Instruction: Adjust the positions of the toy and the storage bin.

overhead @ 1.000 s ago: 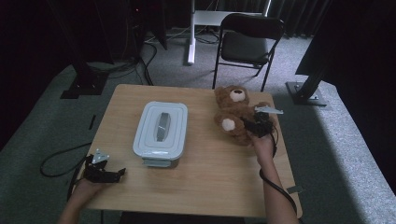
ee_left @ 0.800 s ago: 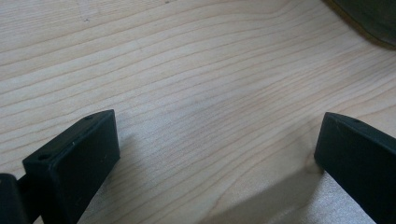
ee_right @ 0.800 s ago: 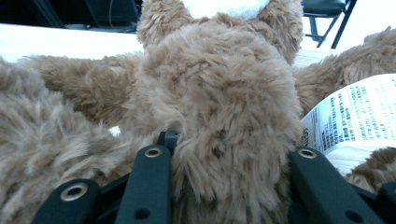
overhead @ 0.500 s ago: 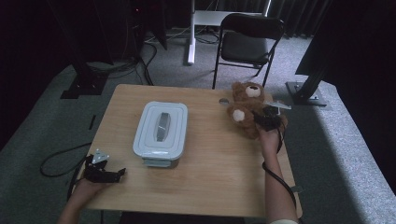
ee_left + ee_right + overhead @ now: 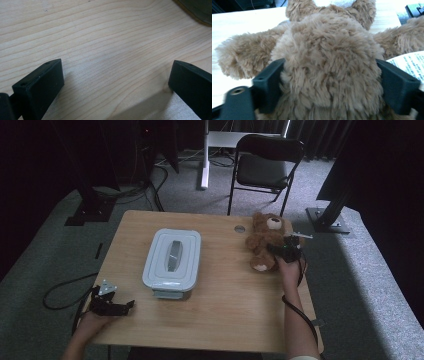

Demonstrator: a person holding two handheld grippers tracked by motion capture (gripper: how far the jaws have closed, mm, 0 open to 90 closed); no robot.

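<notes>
The teddy bear (image 5: 264, 241) is brown and fluffy, with a pale nose and pale pads under its feet. It lies on the far right part of the bench (image 5: 225, 315), near the right edge. In the right gripper view its furry body (image 5: 329, 75) is very close, with one arm stuck out to each side. A white paper tag with tiny print (image 5: 409, 63) sits beside it.

The right gripper (image 5: 286, 251) is at the bear. Its jaws have just been opening and now stand wide, one on each side of the bear's body. The fur brushes them, but they are not squeezing it. The left gripper (image 5: 111, 304) rests near the front left corner of the bench. Its jaws are wide open with only bare wood between them.

The bench is light wood with wavy lines in it. A pale grey box with a lid (image 5: 172, 262) sits in the middle. The floor is grey carpet. A dark folding chair (image 5: 265, 167) stands behind the bench, and the room around it is dark.

A second ago the bear was up off the bench in the right gripper, closer to the box. Now it is set down farther to the right. The box and the left gripper are in the same places as before.
</notes>
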